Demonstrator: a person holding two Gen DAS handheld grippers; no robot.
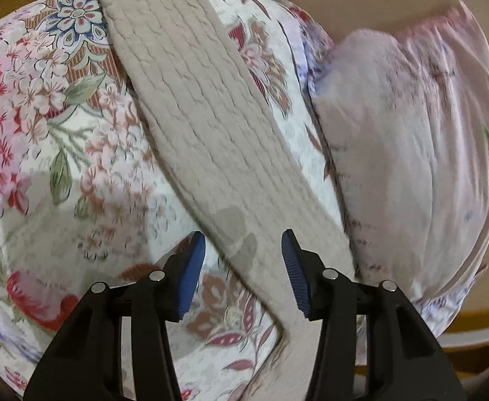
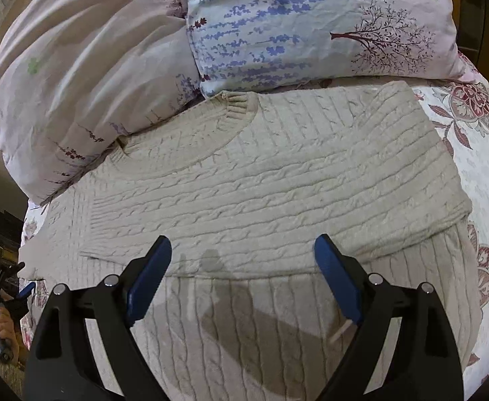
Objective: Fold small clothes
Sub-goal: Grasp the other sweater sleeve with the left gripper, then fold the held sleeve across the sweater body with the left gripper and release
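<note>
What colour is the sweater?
Beige, with a cable-knit pattern; the sweater shows best in the right wrist view.

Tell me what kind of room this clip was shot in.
Most likely a bedroom: the beige cable-knit sweater lies on a bed with a floral quilt, and a pillow and bunched duvet sit just behind it.

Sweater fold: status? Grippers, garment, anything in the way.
Left gripper and right gripper both open, holding nothing. Beige cable-knit sweater flat on floral quilt, one side folded across. Pillow against collar edge, nothing on sweater.
</note>
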